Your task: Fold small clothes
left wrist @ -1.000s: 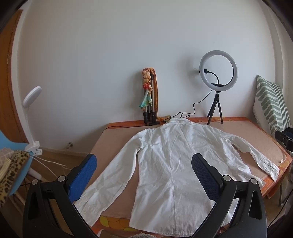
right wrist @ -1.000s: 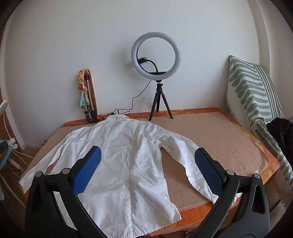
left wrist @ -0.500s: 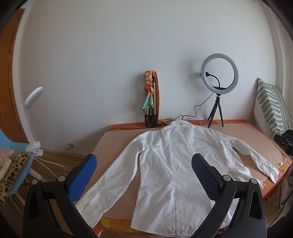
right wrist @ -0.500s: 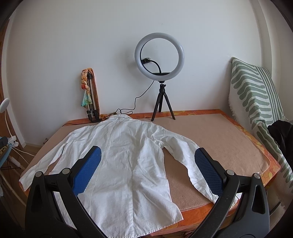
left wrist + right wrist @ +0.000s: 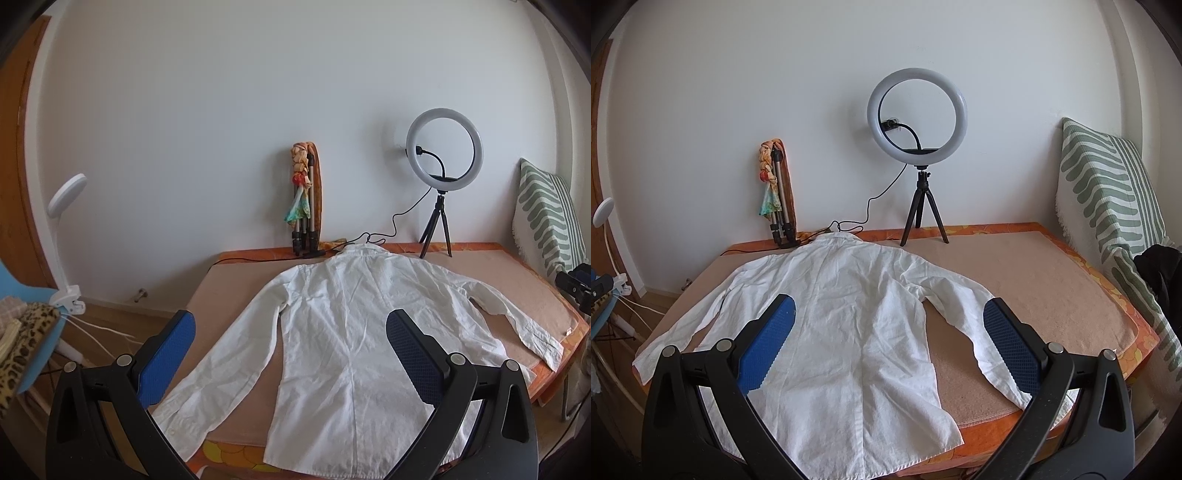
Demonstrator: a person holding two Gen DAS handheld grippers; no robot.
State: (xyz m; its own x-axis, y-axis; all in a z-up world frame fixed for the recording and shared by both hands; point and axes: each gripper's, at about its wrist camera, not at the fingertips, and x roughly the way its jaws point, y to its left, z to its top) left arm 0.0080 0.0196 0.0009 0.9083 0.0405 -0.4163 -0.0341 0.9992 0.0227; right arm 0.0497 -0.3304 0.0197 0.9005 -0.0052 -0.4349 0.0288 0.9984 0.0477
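Note:
A white long-sleeved shirt [image 5: 343, 332] lies flat, back up, on the tan-covered bed [image 5: 229, 291], collar at the far wall, both sleeves spread out. It also shows in the right wrist view [image 5: 842, 317]. My left gripper [image 5: 290, 328] is open and empty, held above the shirt's near hem and left sleeve. My right gripper [image 5: 888, 317] is open and empty, held above the hem and the right sleeve [image 5: 964, 314]. Neither touches the cloth.
A ring light on a tripod [image 5: 918, 147] and a folded tripod with a scarf [image 5: 775, 192] stand at the far wall, with a cable [image 5: 373, 236] by the collar. A striped pillow [image 5: 1108, 184] leans at the right. A clamp lamp [image 5: 62, 206] and a blue chair [image 5: 33, 325] are left of the bed.
Both grippers have drawn back and tilted up a little, so the shirt sits lower and farther in both views. The shirt has not moved. Both grippers stay open.

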